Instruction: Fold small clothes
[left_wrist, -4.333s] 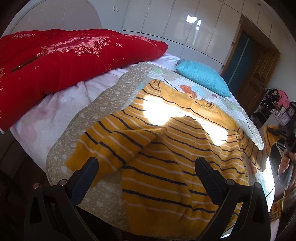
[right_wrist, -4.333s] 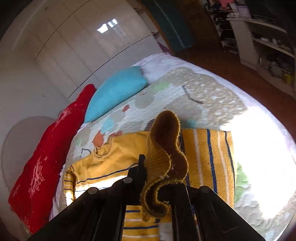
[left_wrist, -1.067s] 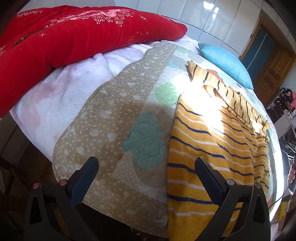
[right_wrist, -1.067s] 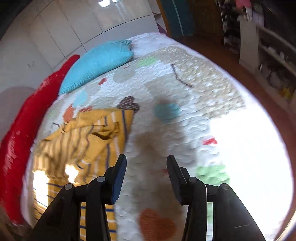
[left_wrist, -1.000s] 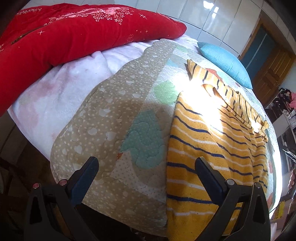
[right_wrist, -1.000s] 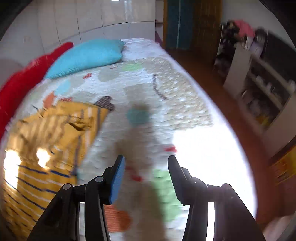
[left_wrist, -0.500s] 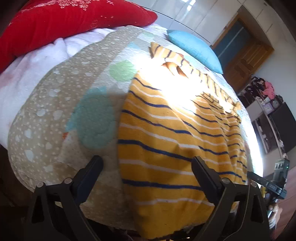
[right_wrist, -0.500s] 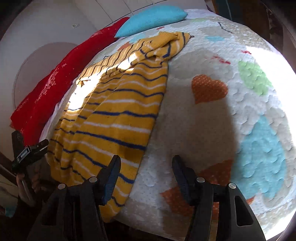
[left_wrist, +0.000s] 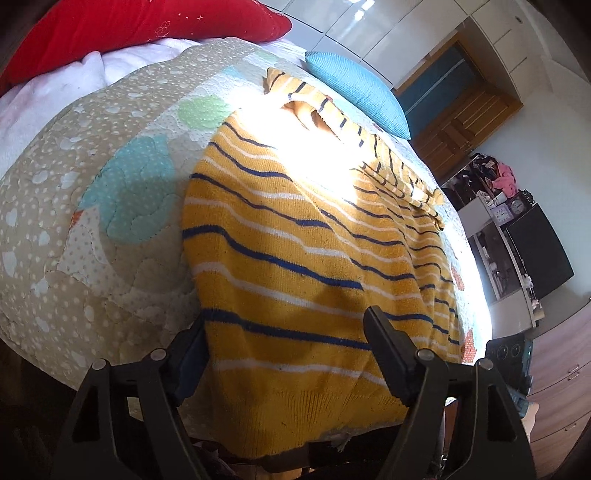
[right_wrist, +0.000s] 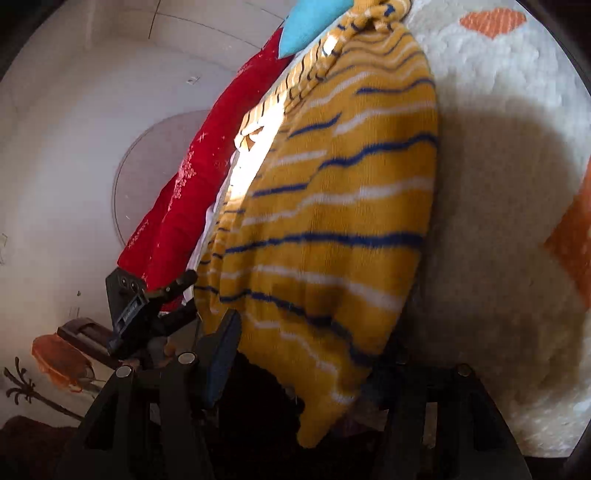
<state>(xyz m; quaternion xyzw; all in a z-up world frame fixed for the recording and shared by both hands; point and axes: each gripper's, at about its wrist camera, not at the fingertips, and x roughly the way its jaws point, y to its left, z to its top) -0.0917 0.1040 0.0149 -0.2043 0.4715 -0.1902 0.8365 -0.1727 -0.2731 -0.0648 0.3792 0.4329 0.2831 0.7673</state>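
A yellow knit sweater (left_wrist: 303, 240) with navy and white stripes lies on the quilted bed cover (left_wrist: 92, 206), both sleeves folded in over its body, its hem hanging over the near edge. My left gripper (left_wrist: 284, 354) is open, its fingers straddling the hem's left corner. In the right wrist view the sweater (right_wrist: 332, 206) hangs over the bed edge and my right gripper (right_wrist: 306, 354) is open around the hem's right corner. The left gripper also shows in the right wrist view (right_wrist: 177, 291).
A red quilt (left_wrist: 122, 33) and a blue pillow (left_wrist: 358, 92) lie at the head of the bed. White wardrobe doors (left_wrist: 369, 26), a wooden door (left_wrist: 465, 118) and a shelf unit (left_wrist: 517, 240) stand beyond the bed.
Both grippers have dropped to the near edge of the bed and closed in on the hem, one at each corner. Earlier the right gripper let go of the sleeve it had folded in.
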